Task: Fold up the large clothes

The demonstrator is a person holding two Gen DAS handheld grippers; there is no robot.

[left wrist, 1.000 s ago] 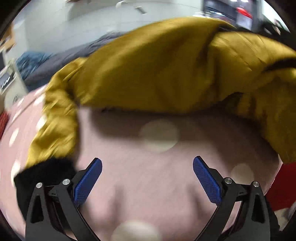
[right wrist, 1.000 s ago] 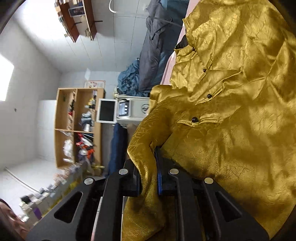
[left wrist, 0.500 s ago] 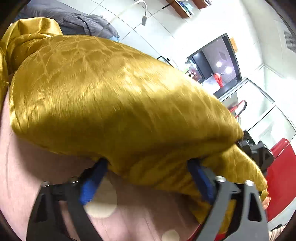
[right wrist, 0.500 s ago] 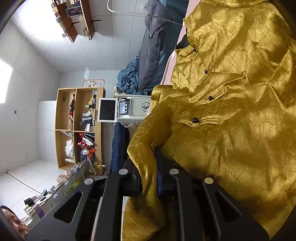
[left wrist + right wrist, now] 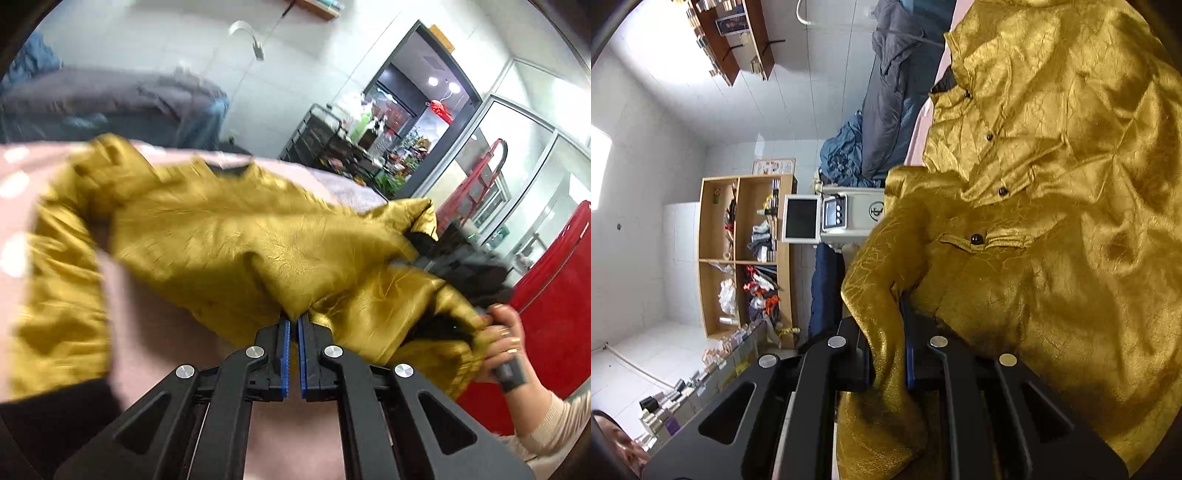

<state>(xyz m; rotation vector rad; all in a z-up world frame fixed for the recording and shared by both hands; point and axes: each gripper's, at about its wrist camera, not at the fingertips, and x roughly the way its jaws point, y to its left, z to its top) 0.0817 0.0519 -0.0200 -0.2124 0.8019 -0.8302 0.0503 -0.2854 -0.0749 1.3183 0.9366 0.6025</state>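
The left gripper (image 5: 291,321) has its jaws drawn almost together, with only a thin slit between the blue pads (image 5: 284,354). A fold of the gold jacket (image 5: 240,240) comes down to a point right at their tips. The jaws have just been closing, and the cloth seems nipped at the very tip, though blur makes that pinch hard to confirm. From there the jacket spreads away ahead of the jaws over the pink sheet (image 5: 155,332), one sleeve trailing off to the left.

The right gripper (image 5: 886,325) has its jaws nearly closed on a thick strip of the jacket (image 5: 1052,184), which runs between the pads and hangs out below them. The buttoned front lies ahead and to the right of these jaws. In the left view a hand (image 5: 506,343) shows to the right of the jaws, holding that tool at the jacket's far edge.

Gripping two separate points of one edge likely lets the person lift and carry that side across the body for a fold, keeping the slippery cloth taut.
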